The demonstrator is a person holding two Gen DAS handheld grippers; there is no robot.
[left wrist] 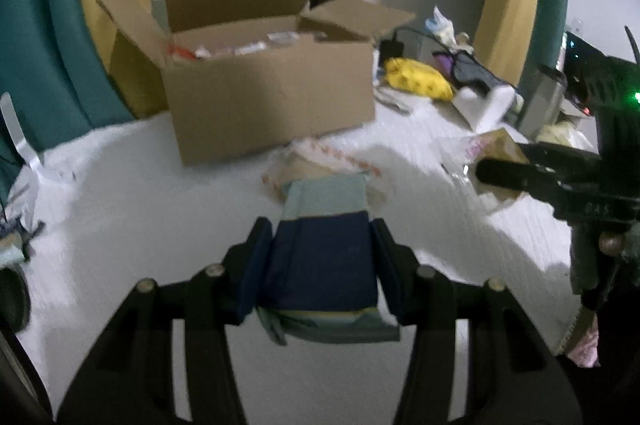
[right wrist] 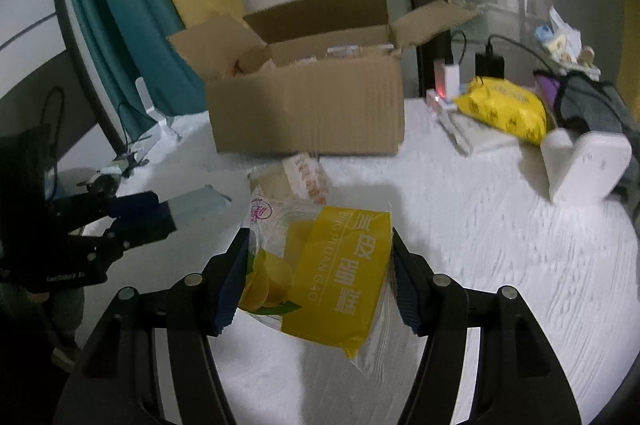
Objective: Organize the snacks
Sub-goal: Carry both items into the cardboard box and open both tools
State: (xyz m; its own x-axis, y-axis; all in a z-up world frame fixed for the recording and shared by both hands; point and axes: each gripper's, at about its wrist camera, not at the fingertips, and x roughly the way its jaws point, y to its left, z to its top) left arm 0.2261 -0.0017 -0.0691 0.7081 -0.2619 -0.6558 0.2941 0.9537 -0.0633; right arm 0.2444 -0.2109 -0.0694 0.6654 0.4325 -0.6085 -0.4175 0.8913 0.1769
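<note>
The left hand-held gripper (left wrist: 320, 257) squeezes a dark blue and pale green snack pack (left wrist: 324, 245), and the right hand-held gripper (right wrist: 320, 273) squeezes a yellow cake packet (right wrist: 320, 273), both held above the white tabletop (right wrist: 500, 245). One more wrapped snack (right wrist: 296, 181) lies flat between them and the one open cardboard box (right wrist: 308, 105) (more packets sit inside). One yellow bag (right wrist: 504, 109) and one white block (right wrist: 584, 165) rest off to the right, away from the box.

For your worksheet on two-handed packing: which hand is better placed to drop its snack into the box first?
Roughly level, perhaps the left: both the left gripper and the right gripper hold snacks facing the open box.
</note>
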